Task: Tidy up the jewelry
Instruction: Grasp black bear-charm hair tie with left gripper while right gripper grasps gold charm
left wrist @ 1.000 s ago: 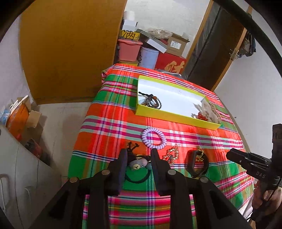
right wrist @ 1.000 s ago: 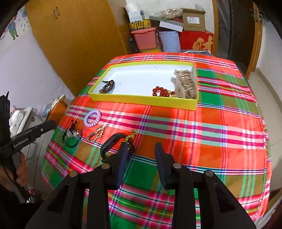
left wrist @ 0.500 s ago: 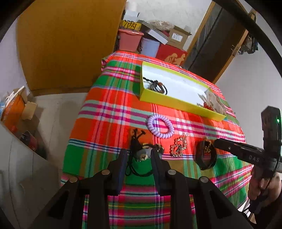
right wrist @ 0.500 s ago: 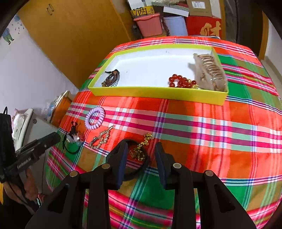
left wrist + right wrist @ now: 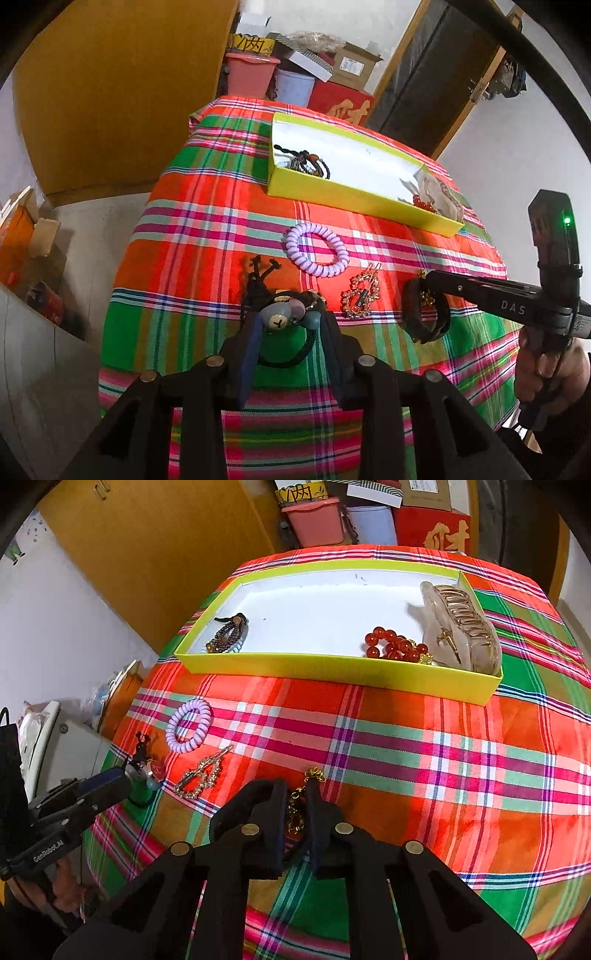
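Picking underway: right gripper (image 5: 297, 825) fingers have just closed, grasping the black bracelet (image 5: 424, 314); left gripper (image 5: 288, 332) fingers released, just widened, straddling the bear hair tie (image 5: 280, 319). Next: clench left, lift both to yellow tray (image 5: 332, 668).

"DAS" marks the right tool (image 5: 424, 275); "GenRobot.AI" marks the left tool (image 5: 138, 775); "财" marks the red box (image 5: 436, 530).

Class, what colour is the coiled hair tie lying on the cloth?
The coiled hair tie is pale lilac; the left wrist view shows it best.

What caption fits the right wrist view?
Right gripper closing on a black bracelet with gold charm, yellow tray behind.
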A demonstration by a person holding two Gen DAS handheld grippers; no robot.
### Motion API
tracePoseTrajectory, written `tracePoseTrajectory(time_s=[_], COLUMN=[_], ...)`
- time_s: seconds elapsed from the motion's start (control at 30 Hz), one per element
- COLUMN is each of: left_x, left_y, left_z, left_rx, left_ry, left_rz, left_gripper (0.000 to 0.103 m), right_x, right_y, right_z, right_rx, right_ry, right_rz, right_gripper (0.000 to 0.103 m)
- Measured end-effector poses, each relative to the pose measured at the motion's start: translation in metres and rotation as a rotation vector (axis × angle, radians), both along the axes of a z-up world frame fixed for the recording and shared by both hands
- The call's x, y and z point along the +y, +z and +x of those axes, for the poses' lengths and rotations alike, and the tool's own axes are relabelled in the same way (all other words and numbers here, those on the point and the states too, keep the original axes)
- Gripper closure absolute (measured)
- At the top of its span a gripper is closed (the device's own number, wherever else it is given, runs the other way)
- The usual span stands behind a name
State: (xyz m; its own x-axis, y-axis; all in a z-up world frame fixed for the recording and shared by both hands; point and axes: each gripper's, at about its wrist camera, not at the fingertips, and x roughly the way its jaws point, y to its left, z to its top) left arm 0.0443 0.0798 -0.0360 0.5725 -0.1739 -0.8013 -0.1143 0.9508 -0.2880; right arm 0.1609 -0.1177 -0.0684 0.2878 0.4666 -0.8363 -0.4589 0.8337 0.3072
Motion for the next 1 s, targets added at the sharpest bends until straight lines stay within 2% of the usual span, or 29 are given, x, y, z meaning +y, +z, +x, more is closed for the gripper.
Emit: tracePoseTrajectory(time_s=[0.2,0.47,0.5,0.57,0.67,1.0], left_x=[0.0,0.005,0.006,0.008,0.009,0.012], left_y=[-0.011,-0.011,-0.011,-0.011,-0.011,0.011], left_z=[0.006,0.008,0.007,0.007,0.006,-0.006], left_rx=[0.032,0.017,0.016,0.014,0.01,-0.058], left_ry=[0.015,0.037,0.04,0.048,0.051,0.064], left_rz=[0.003,-0.023,-0.029,-0.037,-0.043,-0.031], left_gripper=[0.071,0.071,0.072,0.087,0.097,0.1], right_x=[0.001,-0.001,-0.001,-0.002,-0.004,-0.008], right_y=[0.001,0.004,0.004,0.005,0.006,0.01], right_z=[-0.001,-0.002,-0.002,-0.003,-0.003,-0.005], right_rx=[-0.014,-0.021,-0.021,-0.026,-0.029,-0.043], right_ry=[0.005,0.005,0.004,0.003,0.0,-0.013], right_rz=[-0.002,0.004,0.005,0.005,0.006,0.012], right_gripper=[0.094,0.095,0.095,0.099,0.099,0.099])
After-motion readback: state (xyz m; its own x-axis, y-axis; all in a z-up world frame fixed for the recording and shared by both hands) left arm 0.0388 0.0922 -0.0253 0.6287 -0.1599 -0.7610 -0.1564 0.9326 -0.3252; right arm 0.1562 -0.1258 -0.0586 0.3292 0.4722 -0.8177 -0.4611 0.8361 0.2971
